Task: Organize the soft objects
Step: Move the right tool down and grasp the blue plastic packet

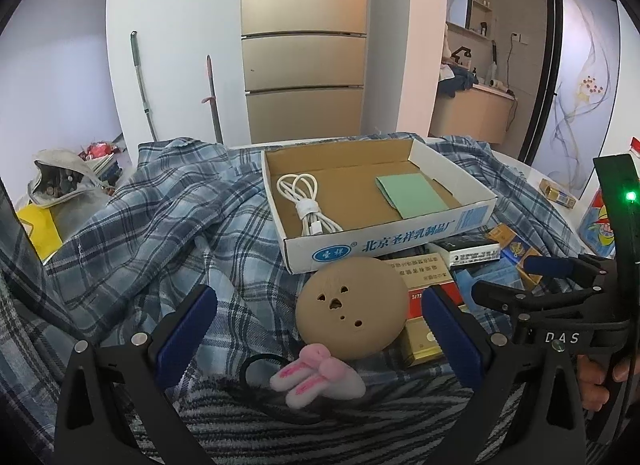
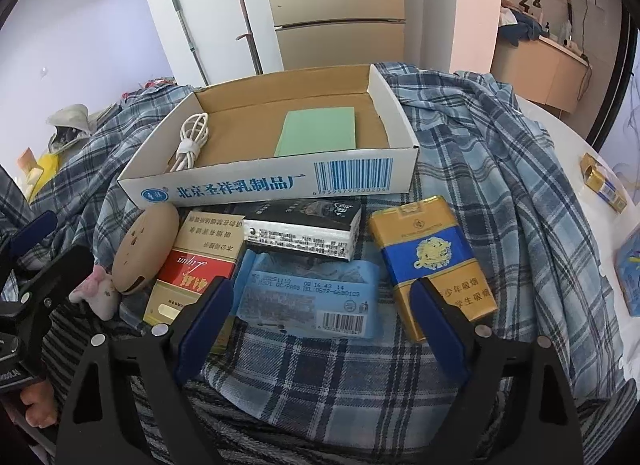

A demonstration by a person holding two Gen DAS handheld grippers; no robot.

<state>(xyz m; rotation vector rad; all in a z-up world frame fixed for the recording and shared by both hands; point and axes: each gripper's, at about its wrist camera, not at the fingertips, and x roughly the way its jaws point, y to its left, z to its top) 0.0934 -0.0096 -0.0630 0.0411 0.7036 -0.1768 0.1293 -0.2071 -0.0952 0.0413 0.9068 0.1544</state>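
Observation:
In the left wrist view my left gripper [image 1: 320, 299] is open above the plaid cloth. A tan round soft object [image 1: 348, 305] with small holes and a pink bunny hair tie [image 1: 316, 379] lie between its fingers, untouched. In the right wrist view my right gripper [image 2: 322, 285] is open over a blue tissue packet [image 2: 312, 297], and its pads stand clear of the packet's sides. The tan object [image 2: 146, 249] and bunny [image 2: 100, 297] lie to its left. An open cardboard box [image 2: 280, 181] behind holds a white cable [image 2: 190, 141] and a green sheet [image 2: 318, 133].
A red pack [image 2: 196, 265], a black-and-white box [image 2: 304, 229] and a yellow-blue pack [image 2: 432, 261] crowd around the tissue packet. Another yellow pack [image 2: 604, 181] lies far right. My left gripper [image 2: 48, 249] shows at the left edge. Plaid cloth [image 1: 160, 217] covers the surface.

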